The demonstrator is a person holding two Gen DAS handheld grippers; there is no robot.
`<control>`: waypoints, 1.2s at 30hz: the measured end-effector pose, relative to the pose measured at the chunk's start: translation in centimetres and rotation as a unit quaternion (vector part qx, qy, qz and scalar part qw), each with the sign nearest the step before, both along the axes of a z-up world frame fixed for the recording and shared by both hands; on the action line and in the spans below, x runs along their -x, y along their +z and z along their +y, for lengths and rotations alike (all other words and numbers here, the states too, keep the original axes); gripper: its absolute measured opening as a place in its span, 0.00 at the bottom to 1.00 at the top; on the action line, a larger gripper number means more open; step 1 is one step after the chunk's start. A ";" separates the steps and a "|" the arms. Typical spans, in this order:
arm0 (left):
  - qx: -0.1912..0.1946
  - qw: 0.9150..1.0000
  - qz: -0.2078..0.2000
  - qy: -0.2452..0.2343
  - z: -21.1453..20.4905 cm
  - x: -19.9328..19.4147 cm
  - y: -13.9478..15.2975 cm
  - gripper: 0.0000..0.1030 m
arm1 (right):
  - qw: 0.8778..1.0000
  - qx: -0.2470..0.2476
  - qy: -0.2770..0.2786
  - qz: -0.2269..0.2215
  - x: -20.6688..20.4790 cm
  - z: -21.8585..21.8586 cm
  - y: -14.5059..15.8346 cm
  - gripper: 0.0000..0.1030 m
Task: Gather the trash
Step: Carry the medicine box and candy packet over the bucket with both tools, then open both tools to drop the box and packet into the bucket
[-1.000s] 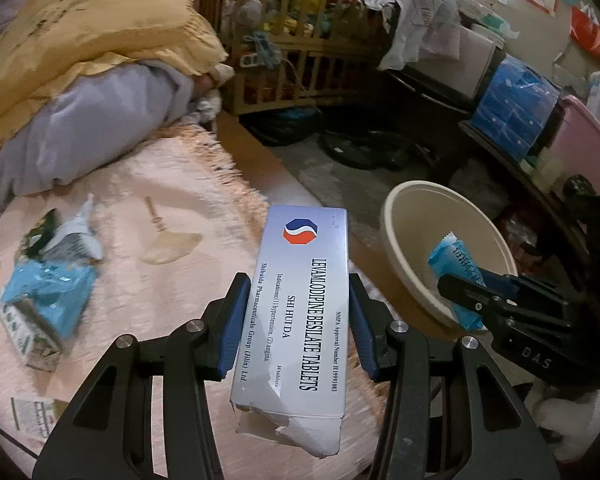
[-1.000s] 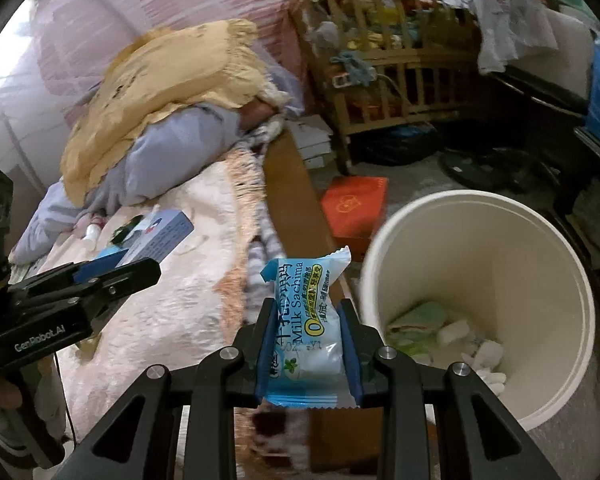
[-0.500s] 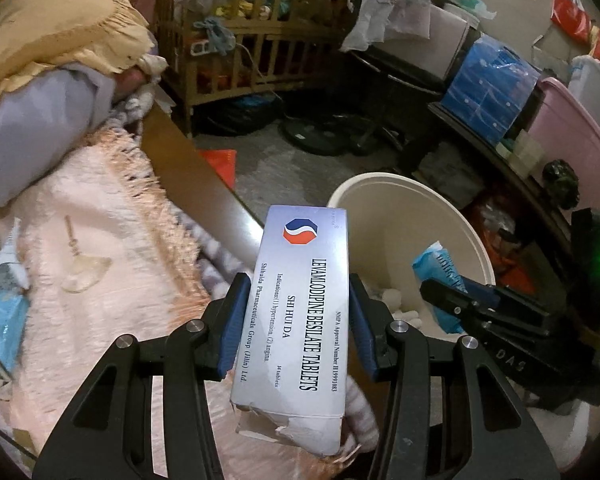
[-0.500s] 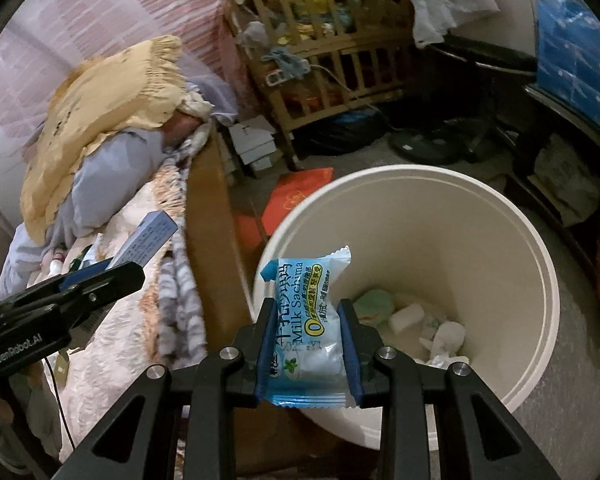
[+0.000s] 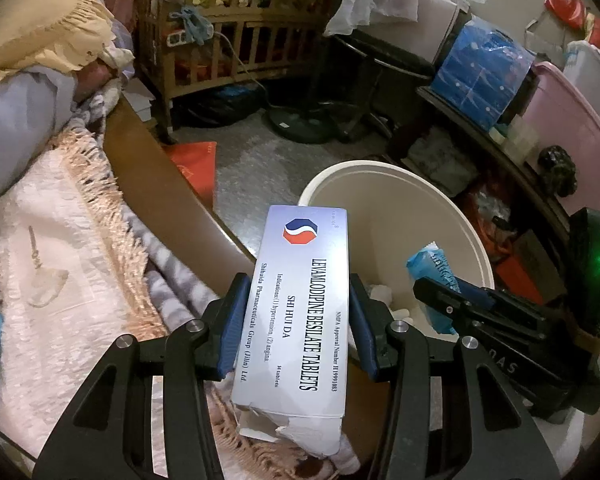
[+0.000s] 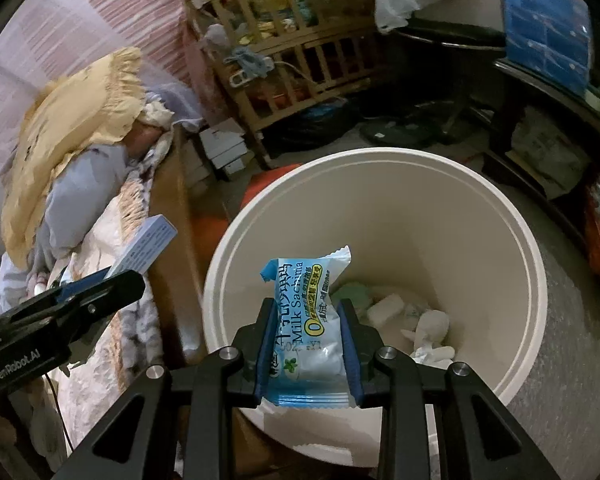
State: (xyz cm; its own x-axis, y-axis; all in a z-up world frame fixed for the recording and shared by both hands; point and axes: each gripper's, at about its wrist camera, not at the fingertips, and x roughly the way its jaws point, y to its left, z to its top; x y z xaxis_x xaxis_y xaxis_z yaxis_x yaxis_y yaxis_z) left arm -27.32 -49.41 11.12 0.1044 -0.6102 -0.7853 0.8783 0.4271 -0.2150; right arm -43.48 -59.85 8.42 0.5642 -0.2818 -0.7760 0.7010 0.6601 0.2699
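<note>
Now we grip a tablet box [image 5: 300, 320] with our left gripper [image 5: 296, 320], its fingers [image 5: 230, 324] clamped on the box's long sides; the torn end points back toward us. Ahead and right of those fingers stands the cream bin [image 5: 452, 208] beside the bed [image 5: 60, 240]. Our right gripper [image 6: 308, 344] pinches a blue Milk Sachima wrapper [image 6: 306, 320] upright between its fingers [image 6: 266, 340], directly over the bin's [image 6: 520, 240] open mouth, with crumpled trash [image 6: 428, 328] lying on the bottom beyond them.
</note>
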 end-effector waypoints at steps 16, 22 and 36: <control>-0.003 0.999 0.028 -0.021 -2.1 0.2 -1.0 0.45 | 0.998 -0.016 -0.057 -0.013 1.7 -1.8 -0.5 0.43; 0.007 0.998 0.055 -0.033 -3.0 0.4 -1.3 0.49 | 0.997 -0.014 -0.071 -0.018 2.4 -1.9 -0.3 0.43; 0.002 1.000 0.021 -0.008 0.0 -0.5 -0.9 0.56 | 0.998 -0.007 -0.057 -0.010 1.5 -1.6 -0.2 0.46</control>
State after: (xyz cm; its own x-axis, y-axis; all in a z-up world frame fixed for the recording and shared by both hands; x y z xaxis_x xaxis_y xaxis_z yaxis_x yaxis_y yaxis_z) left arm -26.81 -49.41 10.21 0.0615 -0.6153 -0.7859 0.8745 0.4128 -0.2547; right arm -44.94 -61.40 8.24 0.5440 -0.3337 -0.7699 0.7660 0.5721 0.2933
